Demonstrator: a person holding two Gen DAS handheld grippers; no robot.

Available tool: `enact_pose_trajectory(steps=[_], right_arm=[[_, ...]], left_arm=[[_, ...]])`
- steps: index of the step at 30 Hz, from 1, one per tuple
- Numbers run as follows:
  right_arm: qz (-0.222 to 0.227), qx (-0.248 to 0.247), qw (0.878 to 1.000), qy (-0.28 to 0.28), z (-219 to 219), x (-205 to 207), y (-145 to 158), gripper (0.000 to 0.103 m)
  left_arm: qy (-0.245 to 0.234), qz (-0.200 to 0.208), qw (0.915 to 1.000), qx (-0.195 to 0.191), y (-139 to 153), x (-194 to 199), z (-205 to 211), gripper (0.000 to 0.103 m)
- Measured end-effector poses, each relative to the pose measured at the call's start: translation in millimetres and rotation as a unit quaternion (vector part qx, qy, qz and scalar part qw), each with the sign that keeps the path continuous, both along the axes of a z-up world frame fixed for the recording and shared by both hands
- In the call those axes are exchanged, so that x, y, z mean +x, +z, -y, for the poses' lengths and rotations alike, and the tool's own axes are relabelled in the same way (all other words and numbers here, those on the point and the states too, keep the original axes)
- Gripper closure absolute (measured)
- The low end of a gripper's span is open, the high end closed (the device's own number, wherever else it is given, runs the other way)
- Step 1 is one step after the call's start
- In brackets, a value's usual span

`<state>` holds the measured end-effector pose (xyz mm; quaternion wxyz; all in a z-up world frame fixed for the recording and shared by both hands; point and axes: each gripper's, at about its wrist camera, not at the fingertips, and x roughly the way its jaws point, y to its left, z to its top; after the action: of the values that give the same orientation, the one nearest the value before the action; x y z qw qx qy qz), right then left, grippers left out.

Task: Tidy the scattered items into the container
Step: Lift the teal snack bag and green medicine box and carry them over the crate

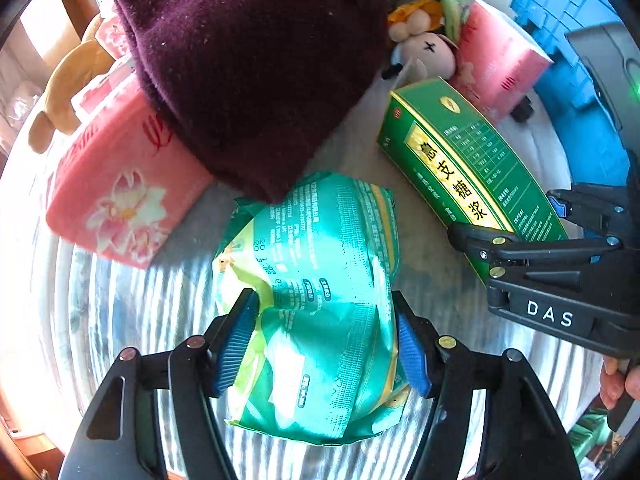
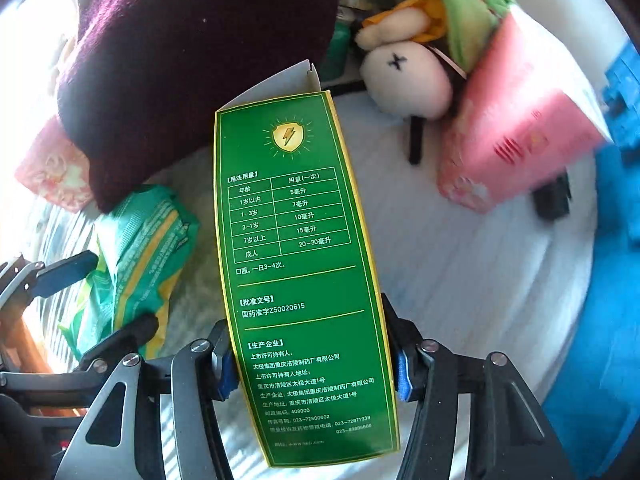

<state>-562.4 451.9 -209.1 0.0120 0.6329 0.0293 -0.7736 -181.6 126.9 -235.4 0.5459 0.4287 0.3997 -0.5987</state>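
A pale striped cloth covers the surface, strewn with a dark red hat, pink tissue packs and a plush toy, with a blue container at the far right edge. The left gripper points steeply down, its blue pads pressing the sides of a teal packet. The right gripper, also aimed steeply down, clamps a green box beside the packet.

Round white bench, striped with light and shadow at lower left. Lying on it: teal snack bag centre, green medicine box right, pink tissue pack left, second pink pack upper right, white plush doll top.
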Motion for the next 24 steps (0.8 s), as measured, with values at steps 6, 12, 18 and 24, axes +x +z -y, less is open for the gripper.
enact_pose_trajectory(steps=[6,12,18,24], right_arm=[[-0.013,0.010,0.999,-0.041,-7.6,37.4,24.3,0.047],[-0.070,0.021,0.996,-0.058,-0.3,55.4,87.6,0.047],[-0.137,0.043,0.987,-0.070,50.1,83.1,156.8,0.047],[-0.197,0.060,0.975,-0.085,29.0,85.6,203.9,0.047]], left_arm=[[-0.037,-0.002,0.9988,-0.033,28.0,8.6,-22.4,0.039],[-0.065,-0.002,0.9927,-0.102,82.9,-5.8,-25.4,0.039],[-0.078,-0.003,0.9812,-0.176,119.4,-82.7,26.6,0.039],[-0.106,-0.013,0.9635,-0.245,157.4,-105.6,30.7,0.039]])
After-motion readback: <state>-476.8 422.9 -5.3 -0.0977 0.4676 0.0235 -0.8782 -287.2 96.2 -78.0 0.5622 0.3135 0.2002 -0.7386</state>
